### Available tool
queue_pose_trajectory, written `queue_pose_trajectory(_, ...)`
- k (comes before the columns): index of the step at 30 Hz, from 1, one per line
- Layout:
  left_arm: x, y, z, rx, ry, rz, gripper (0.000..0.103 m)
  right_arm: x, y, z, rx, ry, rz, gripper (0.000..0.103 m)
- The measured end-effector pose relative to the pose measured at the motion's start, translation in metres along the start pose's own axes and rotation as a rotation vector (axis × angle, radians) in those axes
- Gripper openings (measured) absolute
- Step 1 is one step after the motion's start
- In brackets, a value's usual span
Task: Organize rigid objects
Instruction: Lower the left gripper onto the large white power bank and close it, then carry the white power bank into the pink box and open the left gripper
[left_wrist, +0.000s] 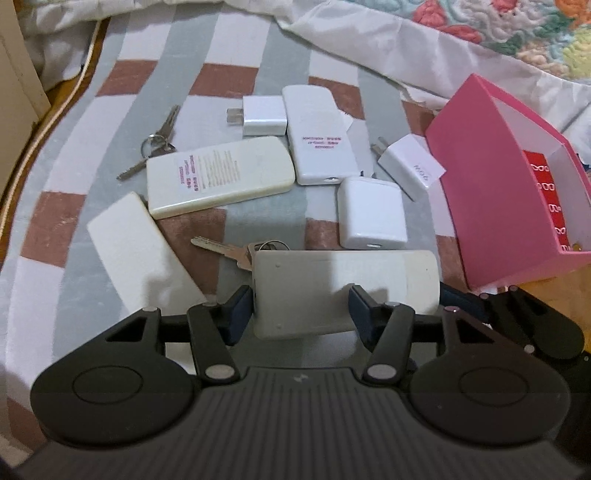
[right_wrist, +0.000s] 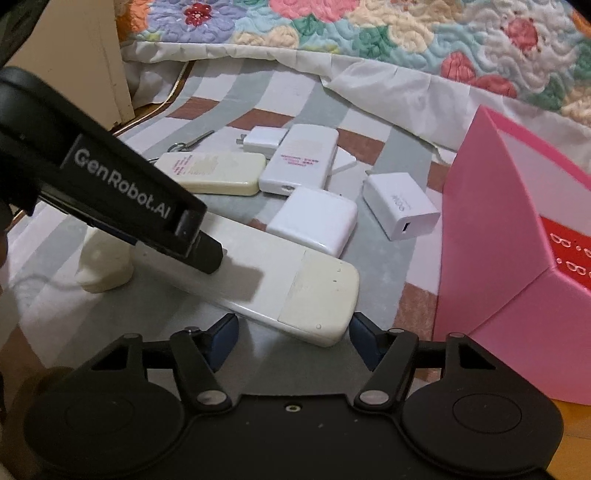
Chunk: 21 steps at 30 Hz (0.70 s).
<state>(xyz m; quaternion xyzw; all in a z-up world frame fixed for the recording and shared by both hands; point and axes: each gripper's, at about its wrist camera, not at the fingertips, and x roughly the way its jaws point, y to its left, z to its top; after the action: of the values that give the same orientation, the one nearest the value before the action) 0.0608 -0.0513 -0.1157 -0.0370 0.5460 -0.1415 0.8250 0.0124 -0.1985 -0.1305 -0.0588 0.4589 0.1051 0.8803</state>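
Left wrist view: left tongs (left_wrist: 301, 308) straddling cream remote (left_wrist: 345, 284), pads not clearly pressing. Right tongs (right_wrist: 291, 338) open around same remote's end (right_wrist: 314, 295). Key (left_wrist: 221, 249) at 11 o'clock. Chargers (left_wrist: 371, 214) beyond. Pink box (left_wrist: 491, 184) at 2 o'clock on bed (left_wrist: 66, 184).

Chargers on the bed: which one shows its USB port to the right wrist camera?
The charger nearest the pink box; its port faces the camera, while the other two chargers show none there.
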Motion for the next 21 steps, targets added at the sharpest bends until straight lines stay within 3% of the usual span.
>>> queue_pose_trajectory(6, -0.033, -0.007, -0.001, 0.039, -0.042, -0.029, 0.055, -0.033, -0.002, 0.010, 0.011, -0.011, 0.003, 0.073)
queue_pose_trajectory(12, -0.067, -0.012, 0.004, 0.035, -0.095, -0.108, 0.055, -0.075, -0.014, 0.019, 0.015, -0.095, 0.022, 0.075)
queue_pose_trajectory(15, -0.082, -0.021, 0.000, 0.069, -0.129, -0.115, 0.055, -0.087, -0.016, 0.017, 0.021, -0.133, 0.016, 0.076)
queue_pose_trajectory(21, -0.096, -0.045, -0.001, 0.135, -0.125, -0.091, 0.055, -0.106, -0.023, 0.008, 0.040, -0.174, 0.013, 0.076)
